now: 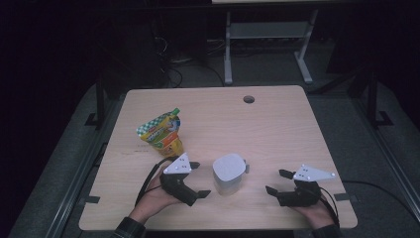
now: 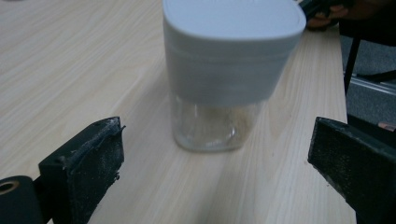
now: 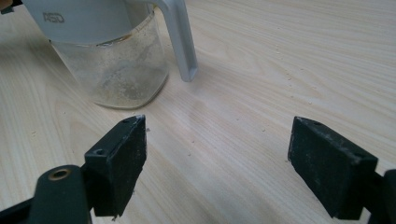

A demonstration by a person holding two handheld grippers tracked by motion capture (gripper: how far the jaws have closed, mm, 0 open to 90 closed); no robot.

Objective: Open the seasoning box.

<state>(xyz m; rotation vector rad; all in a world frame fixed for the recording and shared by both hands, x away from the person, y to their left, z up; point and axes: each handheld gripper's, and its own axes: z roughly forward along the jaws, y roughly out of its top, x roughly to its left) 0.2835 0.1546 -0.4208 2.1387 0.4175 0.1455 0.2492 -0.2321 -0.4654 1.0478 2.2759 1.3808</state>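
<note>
A clear jar with a white-grey lid (image 1: 228, 172) stands upright near the table's front middle. My left gripper (image 1: 198, 178) is open just left of it, its jaws wide apart and pointing at the jar (image 2: 224, 79), which stands a short way ahead. My right gripper (image 1: 277, 181) is open to the jar's right, apart from it. In the right gripper view the jar (image 3: 112, 56) sits at the upper left with its white handle (image 3: 180, 39) hanging down the side; a thin layer of residue lies in its glass base.
A green, yellow and orange snack pouch (image 1: 162, 131) stands behind my left gripper. A round cable hole (image 1: 248, 99) is near the table's far edge. Beyond the wooden table (image 1: 277, 129) are a dark floor and white desk legs (image 1: 228, 54).
</note>
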